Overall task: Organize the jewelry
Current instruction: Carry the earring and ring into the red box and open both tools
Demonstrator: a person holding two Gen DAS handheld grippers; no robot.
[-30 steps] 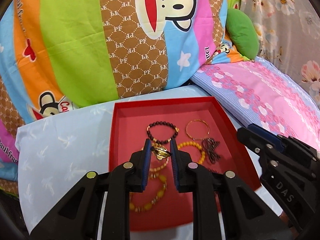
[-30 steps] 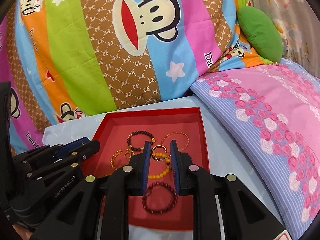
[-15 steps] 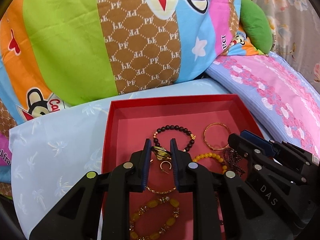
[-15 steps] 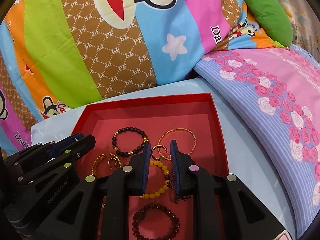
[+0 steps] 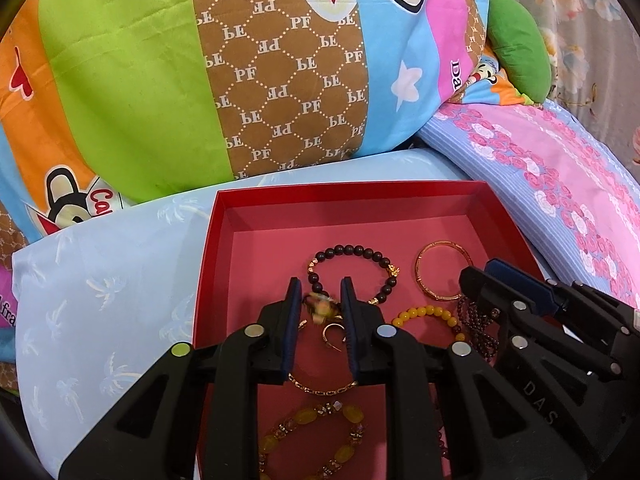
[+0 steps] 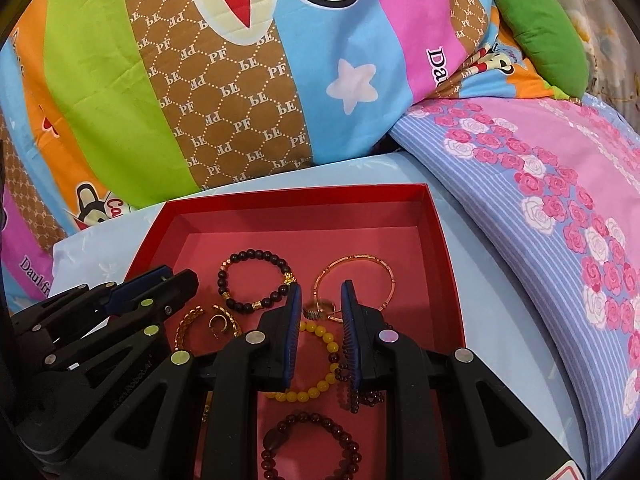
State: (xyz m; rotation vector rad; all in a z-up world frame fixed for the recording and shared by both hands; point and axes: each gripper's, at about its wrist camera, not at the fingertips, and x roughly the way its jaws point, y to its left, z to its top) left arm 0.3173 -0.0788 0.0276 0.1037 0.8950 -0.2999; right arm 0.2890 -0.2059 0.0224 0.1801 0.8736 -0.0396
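A red tray (image 5: pixel 496 216) (image 6: pixel 444 248) on the bed holds several bracelets and rings. My left gripper (image 5: pixel 320 304) hangs low over the tray, and a gold ring with a yellow stone (image 5: pixel 320 306) sits blurred between its blue pads, seemingly loose. My right gripper (image 6: pixel 320 304) is low over the tray too, with a gold ring (image 6: pixel 320 309) between its pads, near a gold bangle (image 6: pixel 356 276). A dark bead bracelet (image 5: pixel 352 272) (image 6: pixel 256 280) lies just beyond both. Each gripper shows in the other's view: the right one (image 5: pixel 520 292), the left one (image 6: pixel 160 284).
A yellow bead bracelet (image 5: pixel 428 316) (image 6: pixel 316 360), a dark red bracelet (image 6: pixel 312 448), a gold chain (image 5: pixel 320 388) and an ear cuff (image 6: pixel 220 322) lie in the tray. A cartoon-print pillow (image 5: pixel 240 80) stands behind it, a rose-print pillow (image 6: pixel 560 200) to the right.
Both grippers have moved down and forward over the tray. The jaws of each have widened a little, and the left ring now looks blurred and loose between its pads.
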